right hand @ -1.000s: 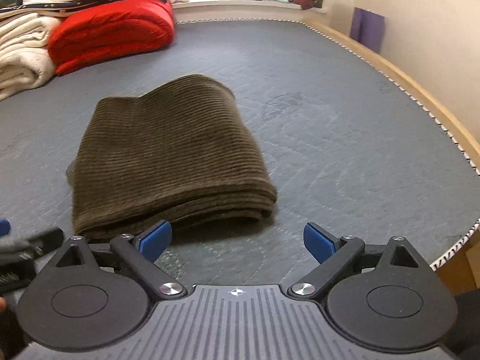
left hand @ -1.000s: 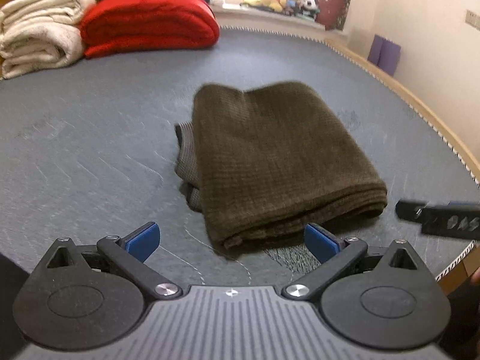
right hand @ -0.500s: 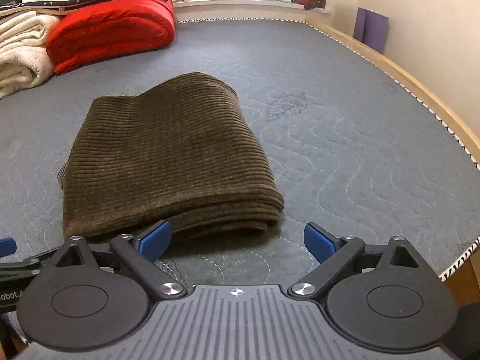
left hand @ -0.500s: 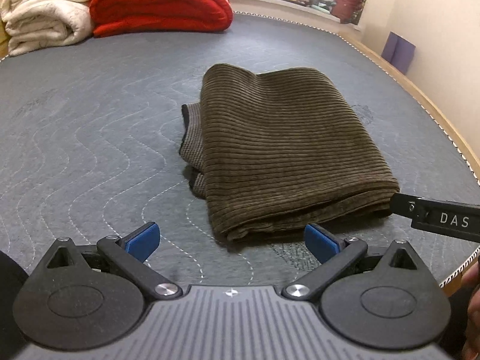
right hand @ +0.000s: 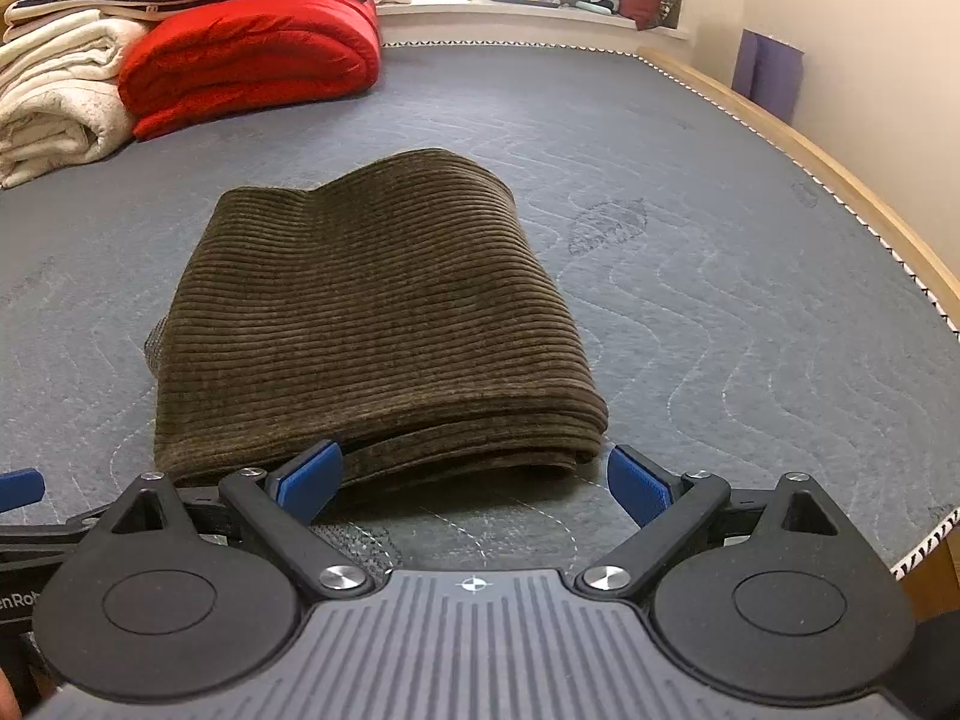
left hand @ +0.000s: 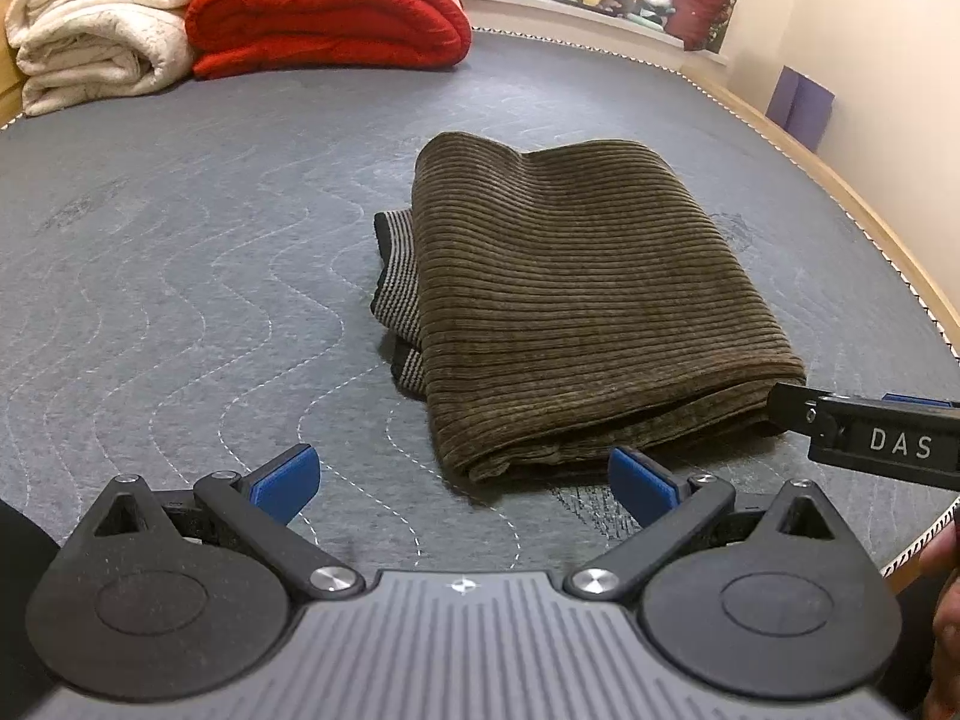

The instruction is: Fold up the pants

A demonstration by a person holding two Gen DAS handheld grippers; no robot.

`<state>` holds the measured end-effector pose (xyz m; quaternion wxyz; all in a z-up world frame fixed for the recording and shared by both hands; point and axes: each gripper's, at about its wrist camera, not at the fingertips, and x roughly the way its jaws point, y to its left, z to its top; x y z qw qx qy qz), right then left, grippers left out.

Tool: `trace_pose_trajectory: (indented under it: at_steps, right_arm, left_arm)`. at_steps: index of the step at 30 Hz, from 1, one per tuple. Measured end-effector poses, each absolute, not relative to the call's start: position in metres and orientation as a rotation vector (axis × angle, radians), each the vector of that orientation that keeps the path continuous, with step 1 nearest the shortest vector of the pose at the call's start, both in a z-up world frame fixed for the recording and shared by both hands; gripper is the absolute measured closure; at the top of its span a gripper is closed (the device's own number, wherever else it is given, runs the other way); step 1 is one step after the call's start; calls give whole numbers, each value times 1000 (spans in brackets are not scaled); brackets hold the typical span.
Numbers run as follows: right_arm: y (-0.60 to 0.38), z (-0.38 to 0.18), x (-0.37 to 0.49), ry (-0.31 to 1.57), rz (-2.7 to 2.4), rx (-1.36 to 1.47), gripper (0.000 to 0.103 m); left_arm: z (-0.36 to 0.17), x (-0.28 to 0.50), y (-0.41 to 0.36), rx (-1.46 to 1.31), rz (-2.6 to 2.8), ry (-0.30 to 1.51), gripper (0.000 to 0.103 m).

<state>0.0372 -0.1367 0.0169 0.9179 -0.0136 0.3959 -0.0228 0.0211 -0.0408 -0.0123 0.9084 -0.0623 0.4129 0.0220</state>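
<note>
Pants: the pants lie folded in a thick brown corduroy bundle on the grey quilted mattress, a striped lining peeking out at the left edge.
Left tongs: the left tongs gape wide with nothing between the blue tips, just short of the pants' near fold.
Right tongs: the right tongs are spread wide too, left tip touching the pants' near edge.
Beyond the pants: a puffy red quilt beside rolled cream blankets.

Pants mid-mattress, blankets behind.
</note>
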Motion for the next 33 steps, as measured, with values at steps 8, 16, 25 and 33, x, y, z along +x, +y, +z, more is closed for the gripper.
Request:
trace_pose_trajectory:
  at_steps: [8,16,25,33]
  right_arm:
    - [-142,16,36,818,-68,-21,8]
    - [-142,15,35,820,-70,-20,8]
    - [-141,16,35,821,-71,-18,8]
    - [-141,14,36,824,-70,-18,8]
  left_arm:
    - [-12,21,-43,-122,35,848,0]
    - [-12,21,-45,-111,33,846,0]
    - [-13,20,-47,-101,23,842,0]
    - [-13,20,-47,-100,21,842,0]
